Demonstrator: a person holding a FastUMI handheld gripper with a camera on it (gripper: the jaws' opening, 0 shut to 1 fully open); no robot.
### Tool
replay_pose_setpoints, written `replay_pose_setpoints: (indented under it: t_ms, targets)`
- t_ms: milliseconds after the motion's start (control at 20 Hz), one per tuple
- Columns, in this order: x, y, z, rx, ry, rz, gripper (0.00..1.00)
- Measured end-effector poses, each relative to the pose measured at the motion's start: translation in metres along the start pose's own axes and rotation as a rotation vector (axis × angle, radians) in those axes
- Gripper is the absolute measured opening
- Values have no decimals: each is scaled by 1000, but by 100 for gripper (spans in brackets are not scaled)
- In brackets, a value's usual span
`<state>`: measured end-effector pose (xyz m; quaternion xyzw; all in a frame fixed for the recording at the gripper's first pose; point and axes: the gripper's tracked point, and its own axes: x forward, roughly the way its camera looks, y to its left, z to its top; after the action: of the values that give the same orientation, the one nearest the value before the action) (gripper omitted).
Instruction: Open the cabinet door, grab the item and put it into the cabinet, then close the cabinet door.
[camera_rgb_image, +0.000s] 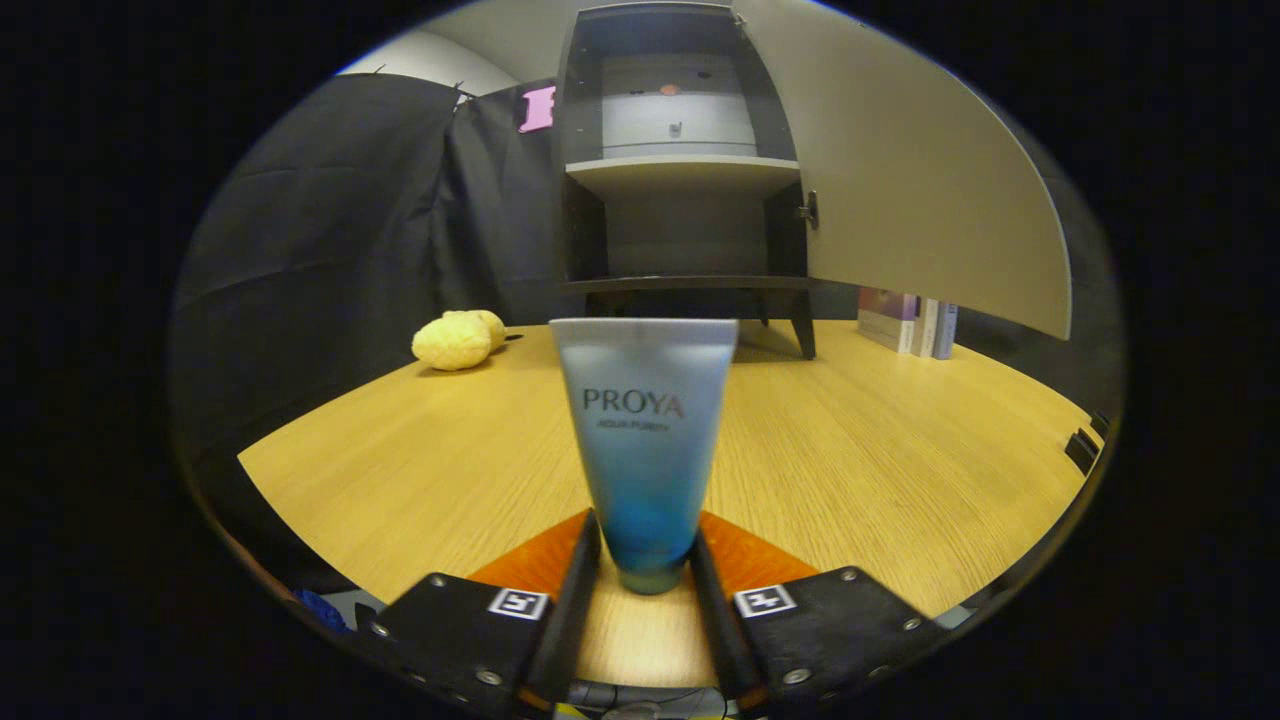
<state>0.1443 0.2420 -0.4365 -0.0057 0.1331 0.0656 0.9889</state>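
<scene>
A wooden table fills the foreground, its grain running away toward the far edge. Black cloth drapes the booth's left and back sides, with a pale wall above it. Near the table's far right edge stand books. Near its far left edge lies a yellow lump.

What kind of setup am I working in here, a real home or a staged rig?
Likely a staged booth, not a home: black cloth hangs behind a wooden table, where a small cabinet stands open beside some books. The gripper holds a tube.
</scene>
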Motion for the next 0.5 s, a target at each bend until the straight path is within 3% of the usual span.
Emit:
replay_pose_setpoints:
  t_ms: [50,500]
  targets:
    - [-4,-2,2,-12,11,0,44]
    - [-7,-43,82,-9,7,-39,43]
